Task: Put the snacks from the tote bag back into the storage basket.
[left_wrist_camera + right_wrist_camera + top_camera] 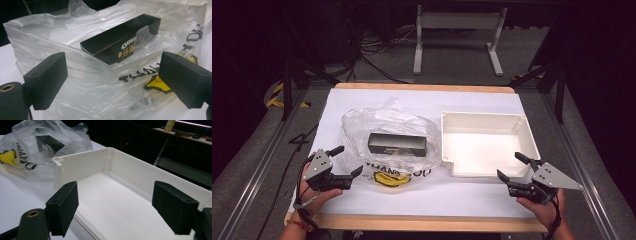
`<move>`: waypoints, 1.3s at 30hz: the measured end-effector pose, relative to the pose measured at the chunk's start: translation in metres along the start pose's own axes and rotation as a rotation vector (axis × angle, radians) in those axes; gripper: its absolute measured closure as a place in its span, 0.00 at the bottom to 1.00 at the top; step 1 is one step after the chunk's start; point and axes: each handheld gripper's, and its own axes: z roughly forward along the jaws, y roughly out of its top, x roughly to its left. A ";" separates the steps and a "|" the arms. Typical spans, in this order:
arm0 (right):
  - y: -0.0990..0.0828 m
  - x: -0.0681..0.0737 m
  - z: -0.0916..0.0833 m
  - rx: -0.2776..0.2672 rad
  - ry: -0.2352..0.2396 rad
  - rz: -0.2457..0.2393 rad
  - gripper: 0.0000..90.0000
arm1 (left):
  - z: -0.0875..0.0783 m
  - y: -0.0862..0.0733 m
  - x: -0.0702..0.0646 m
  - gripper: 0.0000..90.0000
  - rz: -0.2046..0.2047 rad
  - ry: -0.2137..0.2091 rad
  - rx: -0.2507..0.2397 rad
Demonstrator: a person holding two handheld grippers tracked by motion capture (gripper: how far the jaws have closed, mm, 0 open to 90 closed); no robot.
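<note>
Table [422, 200]: wooden-edged top under a white sheet; everything in play sits on it.
Tray [530, 134]: a shallow white plastic box with nothing in it, on the right half of the table, its near wall toward the front edge; its left wall stands just beside the bag. The right gripper view looks over its near rim into the bare floor.
Bag [362, 122]: clear crumpled plastic with black lettering and a yellow mark, on the left half of the table, reaching toward the front edge.
Box [397, 143]: long, black, lying flat inside the bag, near the table's middle; its side print shows through the plastic in the left gripper view [117, 40].
Left gripper [347, 161]: held near the front left corner, jaws spread wide, at the bag's near-left edge; nothing pinched.
Right gripper [512, 165]: held near the front right corner, jaws apart, just before the tray's near wall; nothing between them.
</note>
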 end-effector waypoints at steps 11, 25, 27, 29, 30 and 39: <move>0.015 0.007 0.021 0.050 0.103 -0.034 0.30 | 0.005 -0.001 -0.005 0.10 0.015 -0.013 0.030; 0.030 0.014 0.040 0.061 0.137 -0.054 0.32 | 0.007 -0.002 -0.004 0.10 -0.002 -0.028 0.033; 0.032 0.014 0.042 0.060 0.149 -0.044 0.32 | 0.007 -0.002 -0.004 0.10 -0.002 -0.032 0.035; 0.034 0.015 0.045 0.063 0.155 -0.046 0.32 | 0.007 -0.002 -0.004 0.10 -0.003 -0.034 0.035; 0.034 0.015 0.046 0.063 0.162 -0.047 0.31 | 0.007 -0.002 -0.004 0.10 -0.004 -0.035 0.035; 0.038 0.015 0.059 0.094 0.212 -0.061 0.31 | 0.008 -0.002 -0.004 0.10 -0.003 -0.034 0.037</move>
